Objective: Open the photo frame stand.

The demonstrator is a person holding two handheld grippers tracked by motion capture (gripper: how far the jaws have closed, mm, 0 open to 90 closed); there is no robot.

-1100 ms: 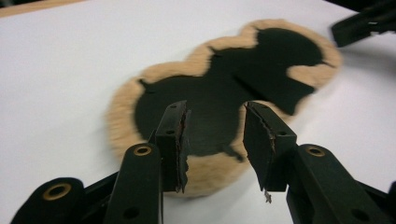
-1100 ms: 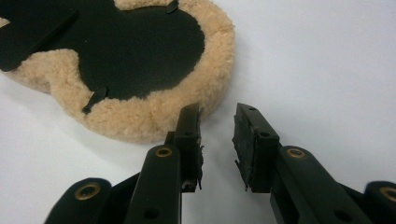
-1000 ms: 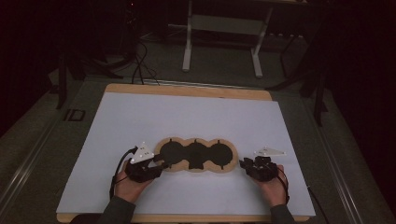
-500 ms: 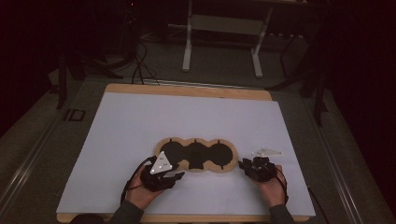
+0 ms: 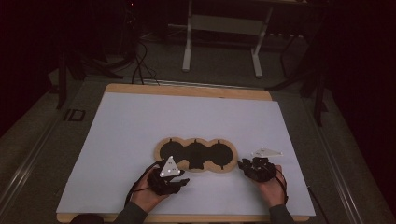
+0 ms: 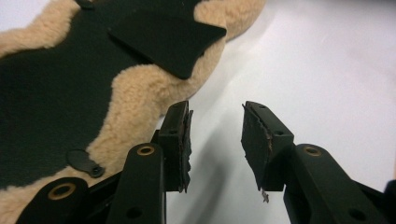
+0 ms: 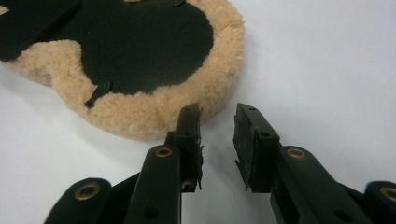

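A tan fleece pad (image 5: 159, 145) with three round lobes and a black inner face lies flat on the white table top. My left gripper (image 5: 183, 182) sits at the near edge of its left lobe. In the left gripper view this gripper (image 6: 215, 113) is open over bare table, its left fingertip (image 6: 180, 126) right beside the fleece (image 6: 144, 91). A black flap (image 6: 163, 35) lies on the black face. My right gripper (image 5: 243, 165) is at the pad's right end. There too the gripper (image 7: 217, 114) is open with nothing between the jaws, just short of the fleece rim (image 7: 140, 116).
The white sheet (image 5: 140, 121) covers a wooden board whose edge (image 5: 187, 90) shows at the far side. Beyond it stand a metal frame (image 5: 219, 42) and cables on a dark floor. Small black tabs (image 7: 97, 93) stick out on the fleece.
My left gripper has moved right and nearer the person, from the pad's left end to its near edge, and has turned. The right gripper has stayed in place.
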